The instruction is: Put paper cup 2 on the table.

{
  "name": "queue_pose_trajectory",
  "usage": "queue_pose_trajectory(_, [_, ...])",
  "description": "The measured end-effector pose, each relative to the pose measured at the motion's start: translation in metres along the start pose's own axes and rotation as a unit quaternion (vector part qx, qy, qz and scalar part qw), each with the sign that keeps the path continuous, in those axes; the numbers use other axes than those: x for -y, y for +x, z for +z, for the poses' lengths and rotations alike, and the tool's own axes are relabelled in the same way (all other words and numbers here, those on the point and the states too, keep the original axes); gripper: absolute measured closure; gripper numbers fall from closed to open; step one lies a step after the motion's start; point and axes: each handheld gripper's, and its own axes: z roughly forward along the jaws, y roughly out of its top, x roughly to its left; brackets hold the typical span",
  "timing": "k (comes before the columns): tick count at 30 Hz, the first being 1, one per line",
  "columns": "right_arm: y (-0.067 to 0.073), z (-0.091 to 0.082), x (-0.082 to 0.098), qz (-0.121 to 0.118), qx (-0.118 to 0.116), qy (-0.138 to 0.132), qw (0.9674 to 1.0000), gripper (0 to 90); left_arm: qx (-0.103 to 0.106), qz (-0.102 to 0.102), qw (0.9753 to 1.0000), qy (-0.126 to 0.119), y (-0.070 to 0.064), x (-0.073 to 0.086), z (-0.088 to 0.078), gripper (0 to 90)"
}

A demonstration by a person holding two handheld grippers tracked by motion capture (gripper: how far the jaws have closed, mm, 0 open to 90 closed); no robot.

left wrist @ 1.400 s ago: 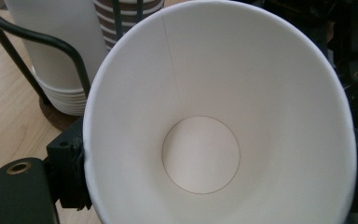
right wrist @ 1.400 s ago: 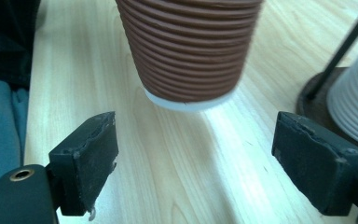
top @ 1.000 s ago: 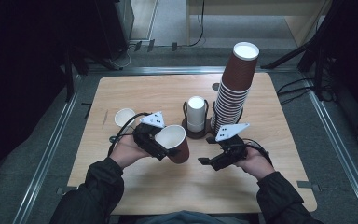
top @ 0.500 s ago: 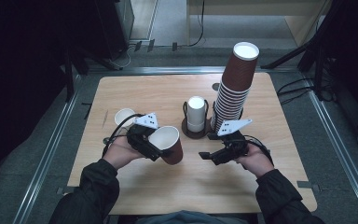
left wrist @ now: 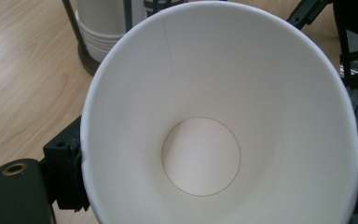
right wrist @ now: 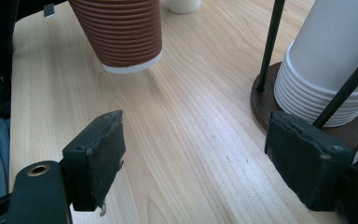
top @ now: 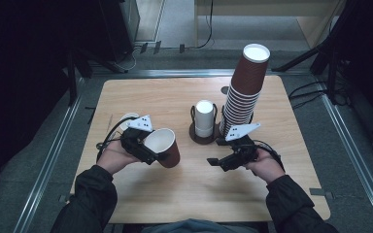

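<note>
Left gripper point(top: 151, 151) clamps paper cup point(top: 164, 145) by its wall, lower centre-left of high view, mouth toward camera. Light, thin, crushable; grip gently near stiffer rim. Right gripper point(top: 218, 161) jaws wide apart, empty.

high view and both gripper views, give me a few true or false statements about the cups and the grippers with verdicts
1. The left gripper holds a brown cup. True.
2. That cup has liquid in it. False: the left gripper view shows a bare white inside.
3. The right gripper grips a cup. False: its jaws stand open over bare table.
4. A tall brown cup stack stands on the table. True.
5. The white cup stack lies on its side. False: it stands upright in a holder.
</note>
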Motion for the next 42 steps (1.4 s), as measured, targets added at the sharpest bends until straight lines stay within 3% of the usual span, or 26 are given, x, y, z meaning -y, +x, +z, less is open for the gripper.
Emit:
queue_pose_trajectory(7, [-0.001, 0.000, 0.001, 0.000, 0.004, 0.003, 1.0000, 20.1, -0.015, -0.001, 0.9998, 0.011, 0.006, 0.010, -0.011, 9.8])
queue_pose_trajectory(19, [-0.001, 0.000, 0.001, -0.002, 0.005, 0.004, 1.0000, 20.1, -0.043, -0.023, 0.9985, 0.024, 0.018, 0.037, -0.027, 9.4])
queue_pose_trajectory(34, [-0.002, 0.000, 0.001, -0.005, 0.007, 0.004, 1.0000, 20.1, -0.078, -0.059, 0.9945, 0.037, 0.033, 0.066, -0.043, 8.8])
queue_pose_trajectory(42, [-0.002, 0.000, 0.001, -0.003, 0.008, 0.004, 1.0000, 20.3, -0.097, -0.058, 0.9925, 0.048, 0.038, 0.073, -0.044, 8.3])
